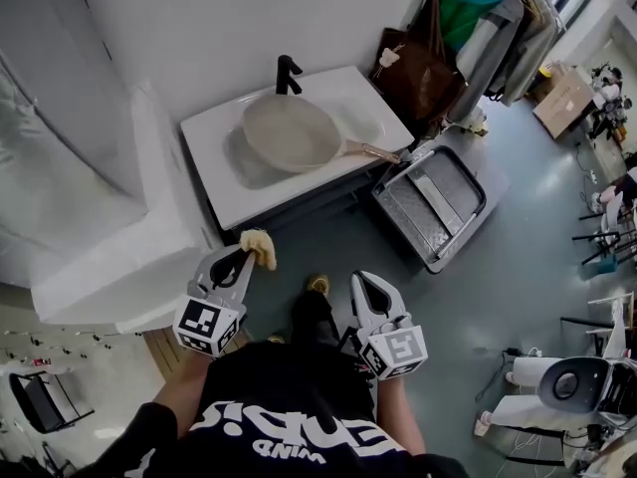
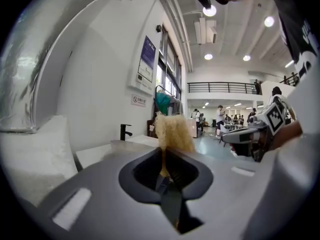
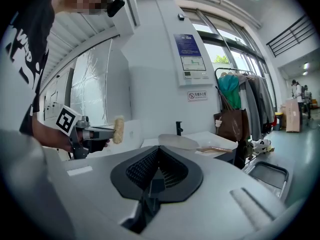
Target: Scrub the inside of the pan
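White counter [image 1: 224,192] fills the upper middle of the head view, against the wall, with a black tap [image 1: 287,73] at its back edge. On it lies the pan [image 1: 294,132], open side up and inside bare, so it can be scrubbed from above; its handle [image 1: 370,151] points to about 4 o'clock, off the counter's right side, where a free gripper could steady it. The left gripper [image 1: 242,259] is clamped on a yellow scrubber [image 1: 261,247], whose tuft sticks out past the tips to do the rubbing. The right gripper [image 1: 363,282] is closed on nothing. Both are level and near the body, with the pan at 12 o'clock, well apart; scrubbing has not begun.
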`<action>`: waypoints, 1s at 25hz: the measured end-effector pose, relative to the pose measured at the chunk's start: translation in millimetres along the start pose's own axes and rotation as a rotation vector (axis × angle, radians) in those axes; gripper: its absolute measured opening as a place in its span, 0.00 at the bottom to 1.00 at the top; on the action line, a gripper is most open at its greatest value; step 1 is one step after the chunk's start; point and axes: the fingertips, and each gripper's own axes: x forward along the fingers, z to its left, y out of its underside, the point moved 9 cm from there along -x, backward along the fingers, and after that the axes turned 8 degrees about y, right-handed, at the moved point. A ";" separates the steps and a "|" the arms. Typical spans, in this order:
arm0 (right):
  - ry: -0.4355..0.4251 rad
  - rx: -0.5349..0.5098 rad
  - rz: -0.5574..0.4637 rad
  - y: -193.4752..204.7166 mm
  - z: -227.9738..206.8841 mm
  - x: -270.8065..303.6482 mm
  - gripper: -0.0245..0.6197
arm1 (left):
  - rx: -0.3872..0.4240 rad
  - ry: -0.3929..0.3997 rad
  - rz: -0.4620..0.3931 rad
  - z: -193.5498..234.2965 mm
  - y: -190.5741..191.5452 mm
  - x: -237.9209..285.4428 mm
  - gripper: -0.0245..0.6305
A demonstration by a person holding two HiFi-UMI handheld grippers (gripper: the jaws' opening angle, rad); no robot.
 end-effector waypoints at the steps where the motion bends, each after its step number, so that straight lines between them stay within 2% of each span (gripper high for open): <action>1: -0.002 -0.001 0.004 -0.1 -4.7 6.6 0.05 | -0.003 0.000 0.000 3.7 -0.5 6.9 0.07; 11: -0.016 -0.005 0.015 -22.3 -68.0 81.8 0.05 | -0.006 -0.030 0.008 44.8 -23.4 84.0 0.07; 25: -0.147 -0.010 0.042 -59.8 -158.8 196.6 0.05 | -0.016 -0.164 -0.005 93.9 -65.5 185.4 0.07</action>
